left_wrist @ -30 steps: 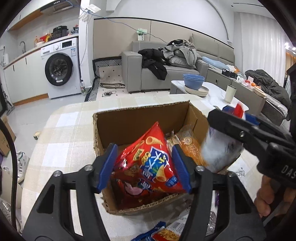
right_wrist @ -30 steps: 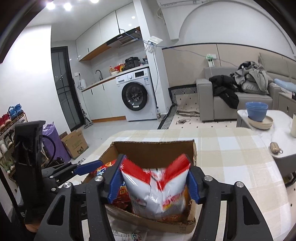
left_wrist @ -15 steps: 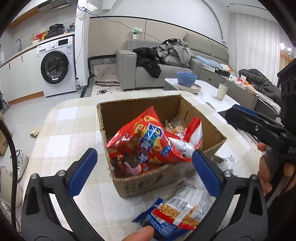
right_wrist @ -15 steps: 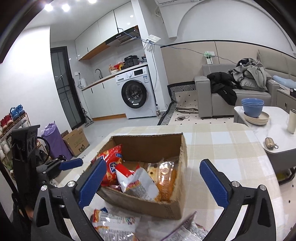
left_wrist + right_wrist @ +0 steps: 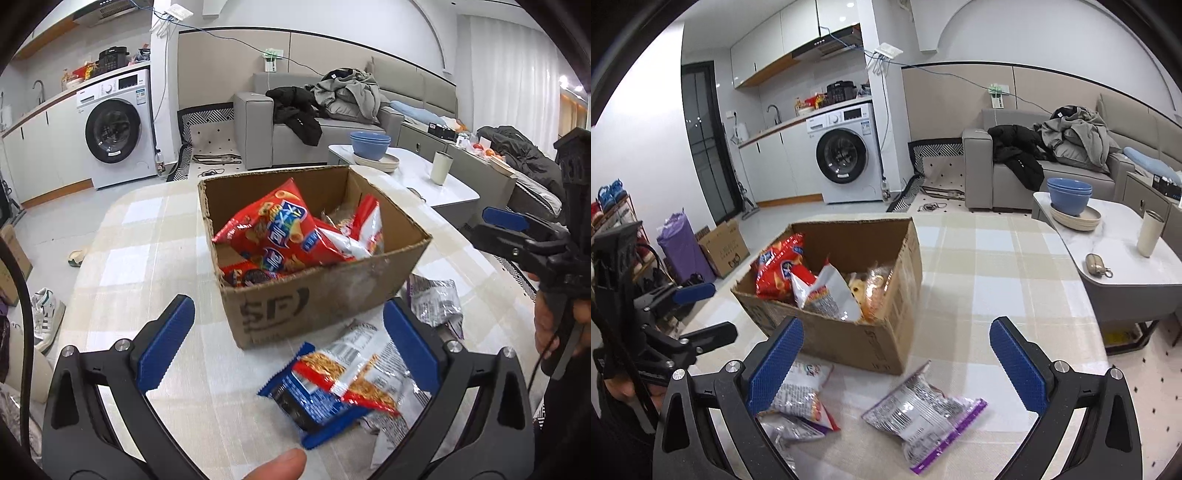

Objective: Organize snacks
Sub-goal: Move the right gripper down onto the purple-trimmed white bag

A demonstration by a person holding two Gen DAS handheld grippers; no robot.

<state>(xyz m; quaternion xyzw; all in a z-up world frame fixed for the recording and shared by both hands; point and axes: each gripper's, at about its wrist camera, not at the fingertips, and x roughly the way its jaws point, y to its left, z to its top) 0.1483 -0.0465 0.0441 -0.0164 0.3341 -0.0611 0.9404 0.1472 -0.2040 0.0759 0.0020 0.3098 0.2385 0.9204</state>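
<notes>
An open cardboard box (image 5: 314, 306) (image 5: 849, 343) stands on the checked table and holds several snack bags, among them a red chip bag (image 5: 273, 229) (image 5: 777, 269) and a white-and-red bag (image 5: 354, 236) (image 5: 827, 291). My left gripper (image 5: 288, 339) is open and empty above a blue-and-red noodle packet (image 5: 332, 387) in front of the box. My right gripper (image 5: 897, 358) is open and empty above a purple-edged bag (image 5: 923, 417) (image 5: 436, 299). A white-and-red packet (image 5: 801, 398) lies by its left finger.
The checked table (image 5: 147, 258) (image 5: 997, 266) extends left and right of the box. A white coffee table (image 5: 1126, 251) with blue bowls and a cup stands at the right. A sofa, a washing machine and floor boxes lie beyond.
Both grippers let go of their bags into the box, opened wide and drew back. They now hover over loose packets lying in front of the box.
</notes>
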